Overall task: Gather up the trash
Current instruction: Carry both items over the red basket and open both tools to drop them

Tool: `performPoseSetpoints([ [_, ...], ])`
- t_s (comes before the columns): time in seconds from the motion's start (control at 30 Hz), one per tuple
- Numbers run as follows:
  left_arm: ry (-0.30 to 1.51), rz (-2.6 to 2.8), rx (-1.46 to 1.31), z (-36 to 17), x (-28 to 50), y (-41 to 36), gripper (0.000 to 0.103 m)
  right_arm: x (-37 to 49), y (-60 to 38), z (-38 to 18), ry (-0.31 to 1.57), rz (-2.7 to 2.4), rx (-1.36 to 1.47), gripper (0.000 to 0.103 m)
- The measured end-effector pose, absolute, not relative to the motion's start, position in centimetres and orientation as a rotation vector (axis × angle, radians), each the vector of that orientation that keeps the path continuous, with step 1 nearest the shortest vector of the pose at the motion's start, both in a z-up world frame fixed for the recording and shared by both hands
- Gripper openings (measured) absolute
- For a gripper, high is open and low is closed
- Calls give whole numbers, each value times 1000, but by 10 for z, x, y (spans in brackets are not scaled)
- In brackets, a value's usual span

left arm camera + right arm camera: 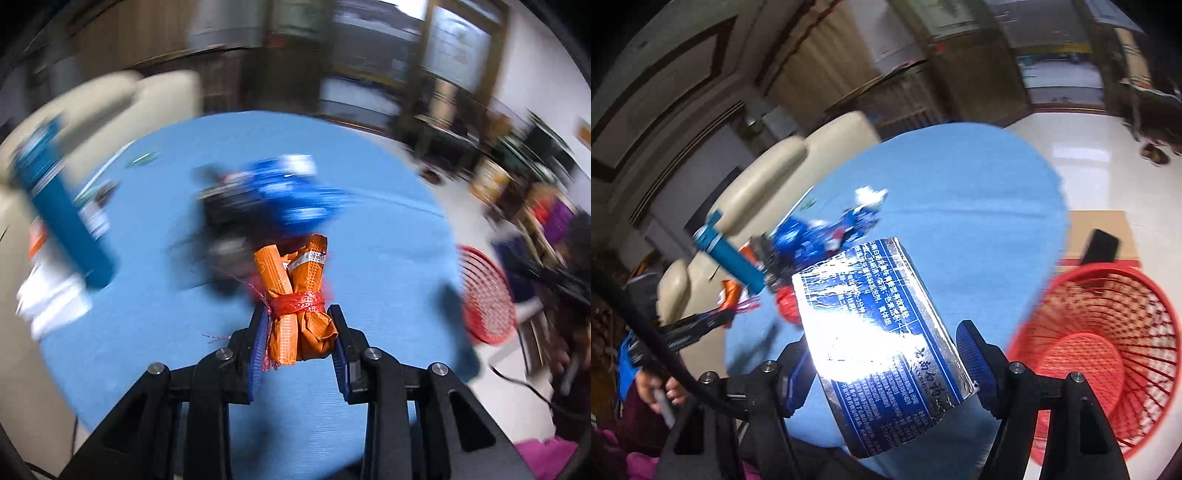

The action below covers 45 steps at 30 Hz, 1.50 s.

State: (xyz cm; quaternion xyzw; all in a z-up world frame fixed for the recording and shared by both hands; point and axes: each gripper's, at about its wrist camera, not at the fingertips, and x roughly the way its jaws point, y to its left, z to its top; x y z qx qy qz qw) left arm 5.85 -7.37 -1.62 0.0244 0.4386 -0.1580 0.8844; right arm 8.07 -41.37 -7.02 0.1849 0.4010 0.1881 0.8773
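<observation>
Above the blue desk (369, 229), both loads are mid-carry. Left hand-held gripper (301, 341) pinches an orange wrapper bundle (299, 295) tied with red string; right hand-held gripper (886, 363) pinches a silver-blue carton (882, 339) printed with Chinese text, too blurred to read. Judging by this, next comes the drop into the red basket (1108, 332) at four o'clock.
</observation>
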Motion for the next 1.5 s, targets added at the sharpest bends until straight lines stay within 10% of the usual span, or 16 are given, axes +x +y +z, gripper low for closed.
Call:
performPoseSetpoints([
  [0.5,985,-779,245,-38,112,-324,37,45,-567,-109,834,137,659,77],
  [0.67,1025,-790,279,-64,115,-367,68,38,-593,-122,821,103,767,83],
  [1.5,943,-277,23,-26,76,-90,71,91,-631,-193,1048,-263,775,84],
])
